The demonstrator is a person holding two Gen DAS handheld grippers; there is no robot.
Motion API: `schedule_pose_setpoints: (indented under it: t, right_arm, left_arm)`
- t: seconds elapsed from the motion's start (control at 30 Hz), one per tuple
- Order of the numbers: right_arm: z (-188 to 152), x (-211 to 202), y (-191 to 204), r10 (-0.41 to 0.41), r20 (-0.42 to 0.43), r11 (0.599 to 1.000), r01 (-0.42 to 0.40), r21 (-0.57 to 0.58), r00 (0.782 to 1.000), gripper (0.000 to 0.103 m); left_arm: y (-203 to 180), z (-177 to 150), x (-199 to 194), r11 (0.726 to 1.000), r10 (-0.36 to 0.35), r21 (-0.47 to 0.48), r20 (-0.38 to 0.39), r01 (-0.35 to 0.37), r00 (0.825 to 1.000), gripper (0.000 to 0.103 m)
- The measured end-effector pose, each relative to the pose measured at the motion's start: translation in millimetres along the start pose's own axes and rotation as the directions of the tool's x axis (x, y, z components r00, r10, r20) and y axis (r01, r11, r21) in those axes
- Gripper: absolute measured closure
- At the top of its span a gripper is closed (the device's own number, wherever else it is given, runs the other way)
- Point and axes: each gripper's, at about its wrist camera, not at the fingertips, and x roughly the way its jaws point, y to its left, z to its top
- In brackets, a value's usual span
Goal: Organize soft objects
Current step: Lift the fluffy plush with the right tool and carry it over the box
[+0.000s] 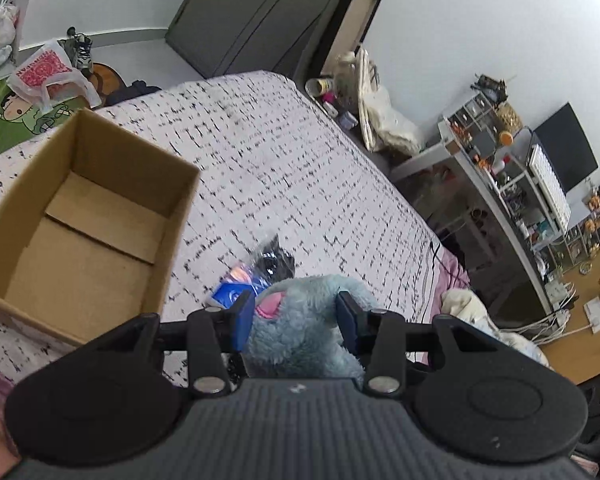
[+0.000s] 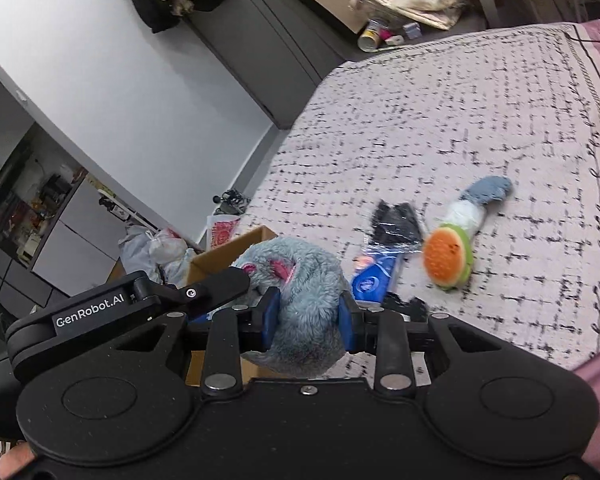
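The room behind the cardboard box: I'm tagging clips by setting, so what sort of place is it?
Most likely a bedroom at home: a bed under a patterned cover, a dark wardrobe, and a cluttered desk with a monitor.

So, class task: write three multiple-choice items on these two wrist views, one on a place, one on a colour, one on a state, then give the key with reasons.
1. Where does the cardboard box stand?
A on the bed
B on the floor
C on a shelf

2. What colour is the plush toy in the grippers?
A yellow
B grey-blue
C red

3. How is the box?
A taped shut
B open and empty
C full of toys

Key: A, the patterned bedspread lies under it; B, its fur is grey-blue with pink ears; B, its bare floor shows.
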Motion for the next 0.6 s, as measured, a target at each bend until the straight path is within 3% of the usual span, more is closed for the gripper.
schedule_pose_setpoints:
  t: [0.17,0.6]
  right_arm:
    - [0,8,21,0.026,0.009,0.999,-0.026,-0.023,1.000,0.072]
    - [-9,54,63,0.111,-0.041,0.993,-0.112,-0.030,0.993,0.072]
  left_arm:
    - [15,13,-13,1.000,-0.007,-0.028,0.035,0.008,0.999,0.060]
    - [62,37,-39,0.992,0.074,-0.107,0.114,-0.061,0.991,0.060]
